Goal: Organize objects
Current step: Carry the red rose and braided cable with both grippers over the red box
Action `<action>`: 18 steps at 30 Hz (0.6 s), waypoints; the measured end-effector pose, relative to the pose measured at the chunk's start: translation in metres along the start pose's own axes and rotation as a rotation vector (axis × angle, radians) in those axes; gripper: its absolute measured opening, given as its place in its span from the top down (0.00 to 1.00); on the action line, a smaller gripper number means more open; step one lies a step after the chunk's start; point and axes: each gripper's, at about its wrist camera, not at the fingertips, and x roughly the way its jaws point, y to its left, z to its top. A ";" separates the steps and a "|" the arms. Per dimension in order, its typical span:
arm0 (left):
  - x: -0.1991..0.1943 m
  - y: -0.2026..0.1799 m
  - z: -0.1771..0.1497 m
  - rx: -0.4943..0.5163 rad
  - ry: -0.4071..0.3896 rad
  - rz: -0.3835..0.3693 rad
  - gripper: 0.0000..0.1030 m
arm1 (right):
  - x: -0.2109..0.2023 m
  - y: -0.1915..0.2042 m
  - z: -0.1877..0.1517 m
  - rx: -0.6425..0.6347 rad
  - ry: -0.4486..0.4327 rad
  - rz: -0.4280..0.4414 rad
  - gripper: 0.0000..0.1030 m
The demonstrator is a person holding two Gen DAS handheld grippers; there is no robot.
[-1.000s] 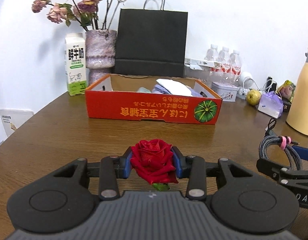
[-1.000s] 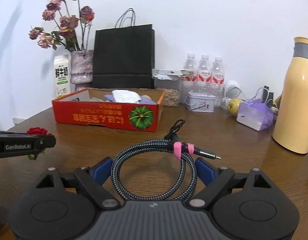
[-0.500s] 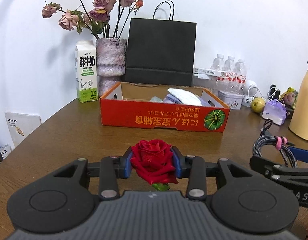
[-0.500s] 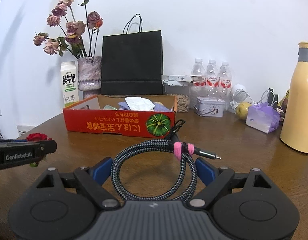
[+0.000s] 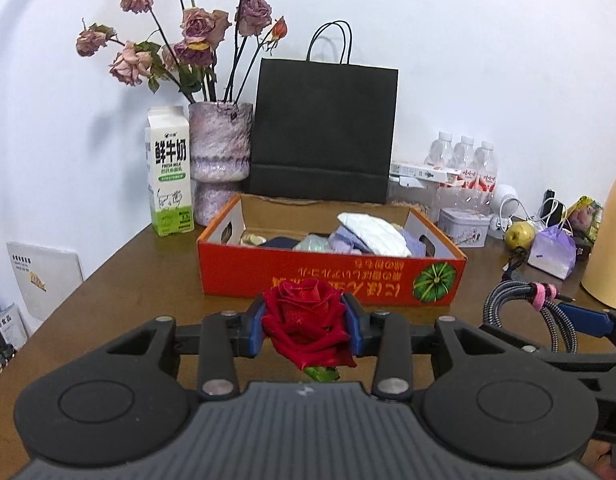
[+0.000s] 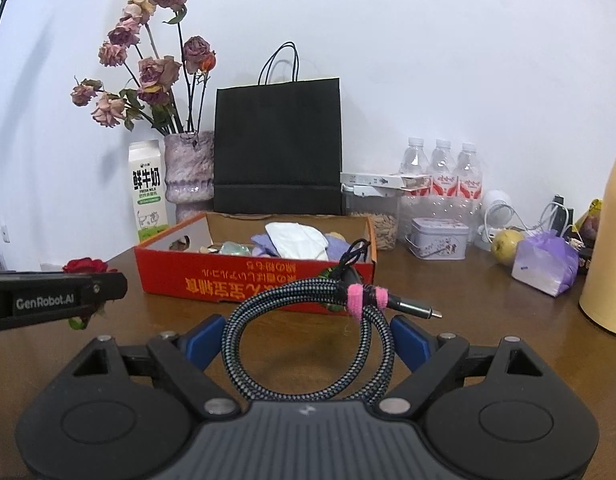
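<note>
The milk carton (image 5: pixel 169 174) at far left reads "鲜牛奶" over "FRESH MILK". "GenRobot.AI" stands in white on the side of the left gripper (image 6: pixel 89 294). The red box (image 5: pixel 332 274) carries orange print, upside down and not readable.

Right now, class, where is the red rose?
In the left wrist view, the red rose sits low at centre, clamped in the left tool, just before the orange box.
</note>
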 end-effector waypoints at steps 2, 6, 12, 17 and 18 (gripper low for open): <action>0.005 -0.001 0.004 0.002 -0.004 -0.001 0.62 | 0.005 0.001 0.003 -0.002 -0.001 0.003 0.14; 0.013 -0.001 0.009 0.003 -0.006 -0.001 0.62 | 0.017 -0.001 0.008 0.002 0.000 0.010 0.14; 0.029 0.000 0.019 0.011 -0.006 -0.007 0.62 | 0.030 -0.002 0.015 0.002 0.002 0.008 0.14; 0.039 0.000 0.027 0.006 -0.026 -0.010 0.62 | 0.041 -0.001 0.020 -0.013 0.002 0.001 0.14; 0.041 0.000 0.030 0.003 -0.032 -0.010 0.62 | 0.044 -0.001 0.022 -0.015 -0.002 0.001 0.14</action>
